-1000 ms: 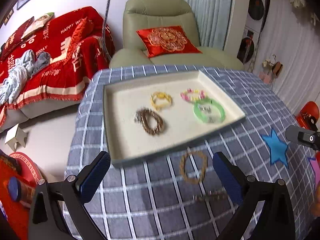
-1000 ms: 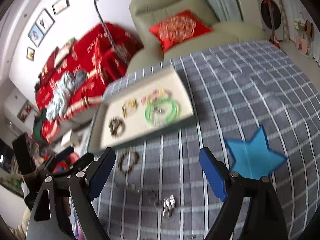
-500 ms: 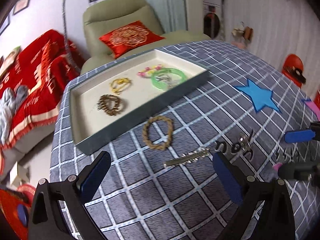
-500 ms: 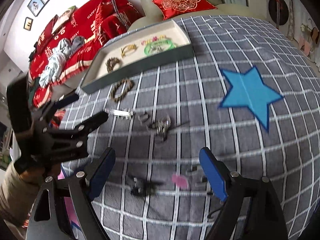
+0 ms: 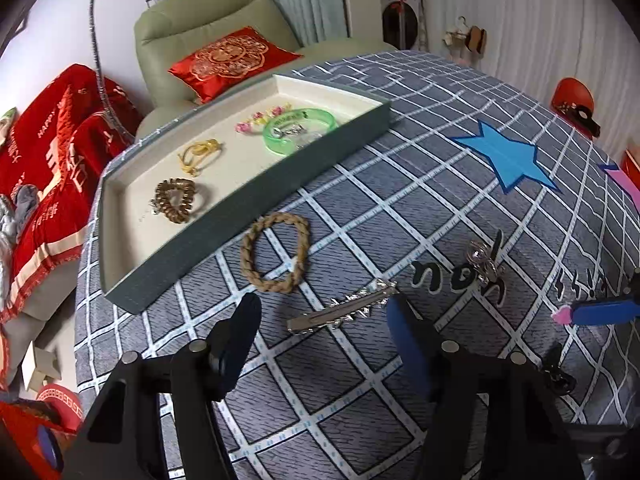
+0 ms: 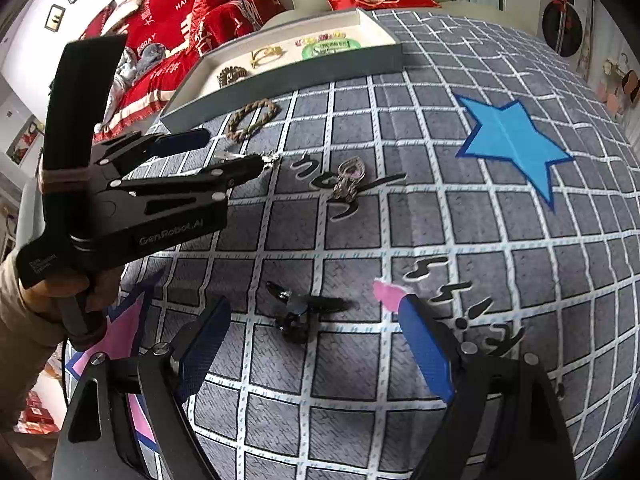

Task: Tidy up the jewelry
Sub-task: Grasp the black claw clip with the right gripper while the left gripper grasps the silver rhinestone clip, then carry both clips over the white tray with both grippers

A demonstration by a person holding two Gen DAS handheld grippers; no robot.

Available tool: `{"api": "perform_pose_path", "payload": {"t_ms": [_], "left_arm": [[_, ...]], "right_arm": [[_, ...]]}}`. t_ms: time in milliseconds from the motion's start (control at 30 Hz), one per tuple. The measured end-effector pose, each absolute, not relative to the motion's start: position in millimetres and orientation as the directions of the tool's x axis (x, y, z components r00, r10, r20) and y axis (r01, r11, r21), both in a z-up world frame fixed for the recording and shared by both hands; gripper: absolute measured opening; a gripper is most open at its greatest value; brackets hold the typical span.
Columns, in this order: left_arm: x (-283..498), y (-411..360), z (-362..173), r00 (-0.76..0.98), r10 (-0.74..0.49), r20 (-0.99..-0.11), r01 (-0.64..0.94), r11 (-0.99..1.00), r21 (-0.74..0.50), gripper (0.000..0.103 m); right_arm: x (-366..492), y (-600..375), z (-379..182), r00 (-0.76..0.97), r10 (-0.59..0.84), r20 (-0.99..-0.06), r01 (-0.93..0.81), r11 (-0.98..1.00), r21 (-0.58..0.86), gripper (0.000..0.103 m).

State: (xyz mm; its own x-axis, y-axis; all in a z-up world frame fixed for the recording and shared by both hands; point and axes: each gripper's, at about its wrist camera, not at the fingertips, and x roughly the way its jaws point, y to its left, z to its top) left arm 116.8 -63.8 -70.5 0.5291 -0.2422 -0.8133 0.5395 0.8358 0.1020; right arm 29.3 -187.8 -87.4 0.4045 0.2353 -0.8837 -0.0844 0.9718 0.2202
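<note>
The left gripper (image 5: 320,328) has its blue pads spread, though the jaws have just been closing in; the silver hair clip (image 5: 343,310) lies on the cloth in the gap between them, and neither pad presses on it. From the other side the same gripper (image 6: 228,152) reaches in low over that clip (image 6: 244,157), a hand (image 6: 86,292) wrapped round its handle. The right gripper (image 6: 316,344) stands with its fingers wide apart and nothing pinched; a small black clip (image 6: 298,312) sits on the cloth just ahead of the gap, and a pink scrap (image 6: 387,294) lies beside the tip of its right finger. Further out rest a braided tan bracelet (image 5: 275,252), just beside the near wall of the tray, and a silver ornament (image 5: 482,262) on the printed lettering. The grey tray (image 5: 248,196) holds a brown beaded bracelet (image 5: 176,200), a gold piece (image 5: 199,155), a green bangle (image 5: 300,130) and a pink-and-yellow strand (image 5: 260,118). A blue star (image 5: 508,156) marks the checked tablecloth (image 5: 360,380).
</note>
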Motion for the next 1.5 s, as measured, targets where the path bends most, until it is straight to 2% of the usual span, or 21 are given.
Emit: {"api": "perform_pose_path", "payload": {"t_ms": [67, 133, 233, 267, 367, 433, 467, 533, 867, 1000, 1500], "left_arm": [[117, -66, -72, 0.517, -0.245, -0.82, 0.551, 0.829, 0.1, 0.068], [116, -67, -73, 0.508, -0.251, -0.824, 0.558, 0.825, 0.093, 0.067], [114, -68, -73, 0.486, -0.273, -0.83, 0.574, 0.816, 0.067, 0.051], [113, -68, -72, 0.48, -0.279, -0.832, 0.578, 0.814, 0.06, 0.043], [108, -71, -73, 0.473, -0.288, -0.833, 0.591, 0.804, 0.058, 0.027], [105, -72, -73, 0.479, -0.284, -0.83, 0.588, 0.806, 0.063, 0.027], [104, -72, -73, 0.479, -0.287, -0.829, 0.583, 0.811, 0.056, 0.027], [103, -69, -72, 0.474, -0.297, -0.829, 0.569, 0.822, 0.031, 0.027], [97, -49, -61, 0.479, -0.341, -0.809, 0.494, 0.867, -0.072, 0.027], [95, -43, -58, 0.485, -0.346, -0.803, 0.481, 0.872, -0.085, 0.027], [91, -24, -46, 0.502, -0.37, -0.782, 0.432, 0.89, -0.144, 0.027]], "right_arm": [[30, -185, -88, 0.407, 0.221, -0.886, -0.082, 0.975, 0.206, 0.088], [31, -185, -88, 0.414, 0.207, -0.886, -0.07, 0.978, 0.196, 0.088], [32, -184, -89, 0.424, 0.178, -0.888, -0.059, 0.984, 0.169, 0.086], [32, -182, -89, 0.431, 0.159, -0.888, -0.06, 0.987, 0.148, 0.081], [32, -177, -89, 0.445, 0.116, -0.888, -0.072, 0.993, 0.094, 0.066], [31, -176, -89, 0.454, 0.102, -0.885, -0.076, 0.994, 0.075, 0.052], [30, -176, -89, 0.46, 0.095, -0.883, -0.076, 0.995, 0.067, 0.041], [30, -176, -88, 0.465, 0.099, -0.88, -0.077, 0.994, 0.072, 0.033], [27, -193, -80, 0.493, 0.196, -0.848, -0.068, 0.98, 0.187, 0.023], [29, -204, -76, 0.5, 0.227, -0.836, -0.048, 0.971, 0.235, 0.023], [31, -218, -60, 0.537, 0.24, -0.808, -0.033, 0.964, 0.265, 0.023]]}}
